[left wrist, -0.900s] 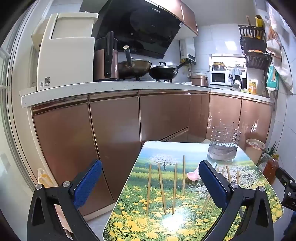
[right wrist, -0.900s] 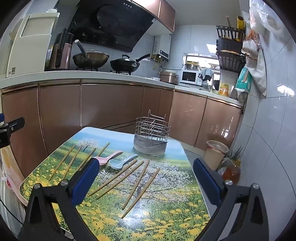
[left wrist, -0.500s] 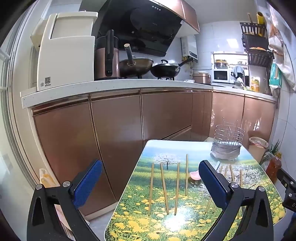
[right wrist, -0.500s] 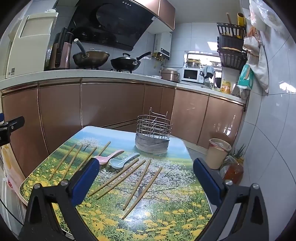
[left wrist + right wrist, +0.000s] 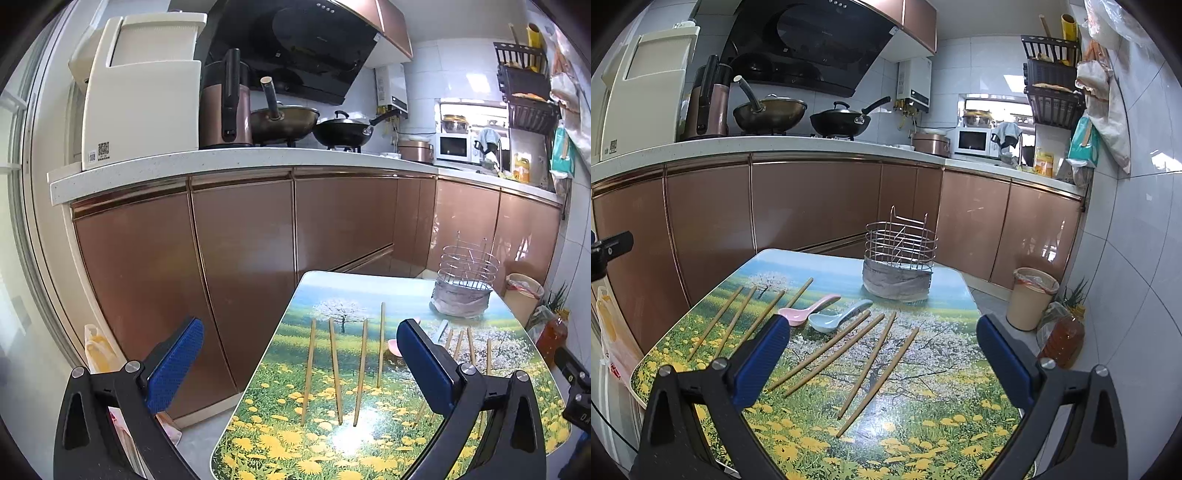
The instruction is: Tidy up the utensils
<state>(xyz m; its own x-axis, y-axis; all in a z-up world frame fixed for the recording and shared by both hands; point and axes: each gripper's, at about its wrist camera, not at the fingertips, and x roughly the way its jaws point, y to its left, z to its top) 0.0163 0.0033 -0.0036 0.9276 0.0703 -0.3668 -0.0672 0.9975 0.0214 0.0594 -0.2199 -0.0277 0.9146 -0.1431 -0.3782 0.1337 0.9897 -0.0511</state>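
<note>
While the left gripper [image 5: 300, 360] hangs wide open and empty above the flower-print table [image 5: 369, 443], four wooden chopsticks [image 5: 335, 371] lie side by side below it. From the right wrist, the right gripper [image 5: 882, 356] also gapes empty over four more chopsticks [image 5: 857, 360], beside a pink spoon [image 5: 807, 309] and blue spoon [image 5: 839, 314], with the wire utensil basket [image 5: 899, 258] standing beyond.

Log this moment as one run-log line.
stage: start, nothing picked | left gripper: open, empty | right gripper: open, empty | chopsticks, spoons: on table | wire holder: empty
</note>
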